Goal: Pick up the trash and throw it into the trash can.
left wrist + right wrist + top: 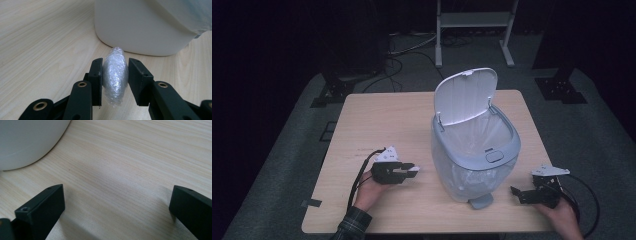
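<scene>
A: Starting at the left, what is the left hand-held gripper (408, 170) doing?

B: It is sitting at about eight o'clock on the desk (377, 115), pointing toward three o'clock, and it is pinching a wad of crinkled clear plastic wrap (115, 75). In the left gripper view both pads are pressing on the wad's sides, and its lower tip is hanging below them.

A: Where is that wad lying relative to the bin?

B: It is being held near the white trash bin (474, 155), at the bin's nine o'clock and apart from its wall. The bin is standing at the desk's middle-right, its lid (465, 95) is tilting open toward twelve o'clock, and a clear liner bag is showing inside.

A: And farther right?

B: The right hand-held gripper (518, 192) is resting at about four o'clock on the desk, pointing toward nine o'clock at the bin's base. Its jaws are standing spread wide, with bare wood between them in the right gripper view.
</scene>
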